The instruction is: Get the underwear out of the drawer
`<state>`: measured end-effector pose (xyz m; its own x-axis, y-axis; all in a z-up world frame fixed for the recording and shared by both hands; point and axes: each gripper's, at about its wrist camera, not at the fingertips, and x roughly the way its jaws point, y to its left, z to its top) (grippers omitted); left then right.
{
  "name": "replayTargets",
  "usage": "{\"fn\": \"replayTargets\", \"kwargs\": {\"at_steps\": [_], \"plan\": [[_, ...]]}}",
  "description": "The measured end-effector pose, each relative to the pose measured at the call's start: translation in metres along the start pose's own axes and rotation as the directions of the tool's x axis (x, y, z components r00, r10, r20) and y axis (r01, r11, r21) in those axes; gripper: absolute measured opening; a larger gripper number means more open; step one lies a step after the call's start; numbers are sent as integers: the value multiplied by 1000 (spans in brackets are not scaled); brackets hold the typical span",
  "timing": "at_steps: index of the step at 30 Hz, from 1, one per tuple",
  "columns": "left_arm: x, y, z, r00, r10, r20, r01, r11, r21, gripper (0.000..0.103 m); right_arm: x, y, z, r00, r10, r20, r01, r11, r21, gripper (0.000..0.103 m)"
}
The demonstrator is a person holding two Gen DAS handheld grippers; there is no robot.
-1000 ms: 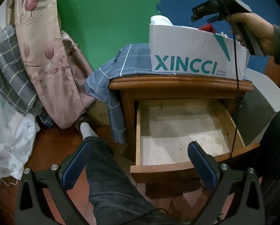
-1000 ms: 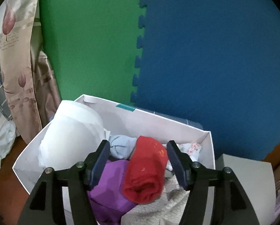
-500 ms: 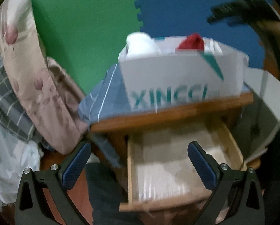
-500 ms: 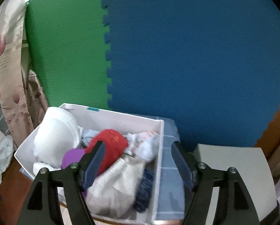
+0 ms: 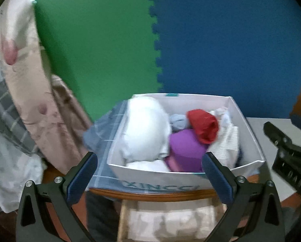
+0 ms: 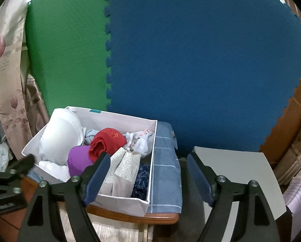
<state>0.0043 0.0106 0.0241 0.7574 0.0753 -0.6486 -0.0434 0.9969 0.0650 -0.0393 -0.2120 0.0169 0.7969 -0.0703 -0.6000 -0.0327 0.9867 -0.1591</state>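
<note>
Blue and green foam mats [image 6: 190,60] fill the upper part of both views, with a floral curtain [image 5: 25,80] down the left edge. Below them, lower centre, stands a wooden nightstand [image 6: 134,218] whose tabletop carries a blue checked cloth [image 6: 164,171] and, on that, a white shoe box [image 5: 249,133].

The underwear lies piled in that box: a white padded bra [image 5: 146,129] at its left end, a purple piece [image 5: 184,147] in the middle, a rolled red piece [image 6: 108,143] leaning on it, pale printed pieces to the right. At the bottom edge of the left wrist view the drawer [image 5: 170,219] stands open; what shows of its floor is only a pale lining, blurred, with no garment to be made out.

The left gripper [image 5: 150,173] holds its jaws wide apart, empty, framing the box's near wall. The right gripper [image 6: 148,173] has just been opening; its jaws are well spread with nothing between them, over the box's right end and the cloth.

Judged from this, the task looks nearly finished, so the risks are small ones. The red roll sits high and loose on the heap; a finger brushing it could tip it over the rim. The two grippers are near each other at the box, and either could knock the light box or drag the cloth, shifting the whole pile. A stray piece in the blurred drawer could also be missed.
</note>
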Motion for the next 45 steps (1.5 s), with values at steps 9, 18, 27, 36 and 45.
{"fn": "replayTargets", "kwargs": {"at_steps": [9,18,27,36,45], "plan": [[8,-25,1,998,-47,-37,48,999,11,103,-8,-9,5,1000,-25,17,24,1000,7,81],[7,-31,-14,997,-45,-60,46,999,20,103,-10,-8,1,1000,-26,-11,26,1000,2,81],[-11,-33,-46,993,-60,-106,62,998,11,103,-30,4,-27,999,-3,-51,3,1000,-6,81],[-38,-21,-69,992,-54,-117,51,998,-28,103,-49,1,-43,993,-7,-120,14,998,54,81],[-47,-18,-104,986,-53,-158,55,998,5,103,-58,16,-81,968,33,-247,-18,998,62,81]]}}
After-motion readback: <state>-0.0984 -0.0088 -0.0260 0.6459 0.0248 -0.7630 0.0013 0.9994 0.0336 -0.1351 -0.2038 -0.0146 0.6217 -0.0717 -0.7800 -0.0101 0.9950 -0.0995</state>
